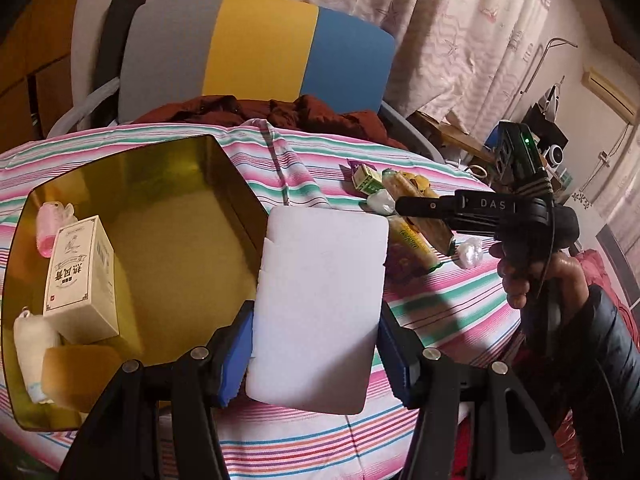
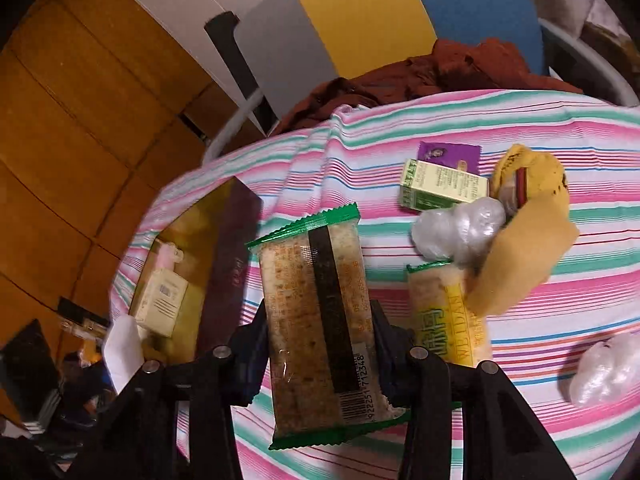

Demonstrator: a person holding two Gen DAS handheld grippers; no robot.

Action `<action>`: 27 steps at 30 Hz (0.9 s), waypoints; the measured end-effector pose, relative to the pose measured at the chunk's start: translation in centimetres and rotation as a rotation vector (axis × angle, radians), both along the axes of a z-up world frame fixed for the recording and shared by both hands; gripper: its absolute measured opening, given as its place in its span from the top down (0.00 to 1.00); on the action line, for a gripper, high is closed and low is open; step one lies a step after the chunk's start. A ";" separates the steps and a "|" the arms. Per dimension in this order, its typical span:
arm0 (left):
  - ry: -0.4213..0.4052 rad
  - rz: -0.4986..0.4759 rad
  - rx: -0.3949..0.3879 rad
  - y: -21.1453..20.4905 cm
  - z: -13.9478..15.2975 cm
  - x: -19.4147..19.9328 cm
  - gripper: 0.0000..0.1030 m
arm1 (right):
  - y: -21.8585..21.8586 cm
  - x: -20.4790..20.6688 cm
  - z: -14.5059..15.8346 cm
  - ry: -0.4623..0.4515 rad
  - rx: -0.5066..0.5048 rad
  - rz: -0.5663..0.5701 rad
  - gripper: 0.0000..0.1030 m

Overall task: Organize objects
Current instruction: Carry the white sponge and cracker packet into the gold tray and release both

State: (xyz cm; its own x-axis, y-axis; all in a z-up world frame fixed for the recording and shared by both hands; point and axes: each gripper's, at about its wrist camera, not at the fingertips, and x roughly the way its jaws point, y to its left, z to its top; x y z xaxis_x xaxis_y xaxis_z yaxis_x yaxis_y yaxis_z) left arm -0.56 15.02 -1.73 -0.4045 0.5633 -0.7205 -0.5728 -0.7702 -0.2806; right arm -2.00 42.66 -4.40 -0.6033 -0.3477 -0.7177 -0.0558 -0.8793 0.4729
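My left gripper [image 1: 316,354] is shut on a white foam block [image 1: 320,304], held just right of a gold tin box [image 1: 224,176]. Inside the tin lie a cream carton [image 1: 80,280], a pink item [image 1: 50,226], a white roll [image 1: 32,344] and a tan sponge [image 1: 76,376]. My right gripper [image 2: 320,354] is shut on a green-edged snack bar packet [image 2: 320,328], lifted over the striped cloth. In the left wrist view the right gripper [image 1: 404,205] hovers above the pile of loose items. The tin [image 2: 236,216] lies to the packet's left.
On the striped tablecloth [image 2: 400,128] lie a green carton [image 2: 444,190], a purple packet [image 2: 448,156], a yellow snack packet [image 2: 452,320], clear plastic wads [image 2: 460,232], a yellow cloth [image 2: 528,248] and another wad [image 2: 608,368]. A chair with red clothing [image 1: 280,108] stands behind.
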 end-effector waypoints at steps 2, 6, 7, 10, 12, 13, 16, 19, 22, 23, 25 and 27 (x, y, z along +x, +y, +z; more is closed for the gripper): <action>0.003 0.001 0.000 -0.1 0.0 0.2 0.43 | -0.7 -0.1 -0.6 -0.039 0.069 -0.014 0.56; 0.009 0.012 0.003 -0.3 0.4 0.3 0.43 | -2.3 -0.2 -0.5 -0.049 0.155 0.002 0.56; 0.010 0.016 0.005 -0.5 0.4 0.2 0.43 | -2.6 -0.2 -0.4 -0.045 0.161 0.005 0.56; 0.012 0.034 0.016 -1.3 0.7 0.0 0.43 | -4.1 0.1 0.3 -0.027 0.179 0.015 0.56; 0.014 0.055 0.028 -2.2 0.8 -0.3 0.43 | -5.5 0.3 0.7 -0.020 0.167 0.021 0.56; 0.015 0.064 0.032 -2.6 0.9 -0.5 0.43 | -6.5 0.2 0.9 -0.020 0.167 0.024 0.56; 0.018 0.115 0.046 -4.4 1.5 -1.4 0.43 | -8.7 -0.1 1.5 -0.008 0.144 0.040 0.56; 0.042 0.196 0.066 -7.2 2.7 -2.9 0.43 | -11.8 -1.1 2.6 0.012 0.124 0.063 0.56; 0.069 0.289 0.065 -10.1 3.6 -4.5 0.43 | -15.1 -2.3 3.3 0.024 0.115 0.100 0.56; 0.081 0.325 0.045 -11.2 3.6 -5.1 0.43 | -16.0 -2.6 3.4 0.024 0.109 0.111 0.56; 0.092 0.387 -0.006 -12.7 3.3 -6.4 0.43 | -18.1 -3.7 3.2 0.006 0.105 0.122 0.55; 0.095 0.441 -0.060 -14.0 2.6 -7.9 0.43 | -19.3 -4.4 2.8 -0.011 0.104 0.116 0.54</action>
State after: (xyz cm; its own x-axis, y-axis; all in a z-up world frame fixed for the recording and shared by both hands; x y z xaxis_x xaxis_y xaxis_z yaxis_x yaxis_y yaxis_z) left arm -8.45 0.97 0.87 -0.6625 0.2809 -0.6944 -0.2077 -0.9596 -0.1899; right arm -6.42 23.34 -1.57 -0.5553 -0.3379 -0.7599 0.0440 -0.9244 0.3789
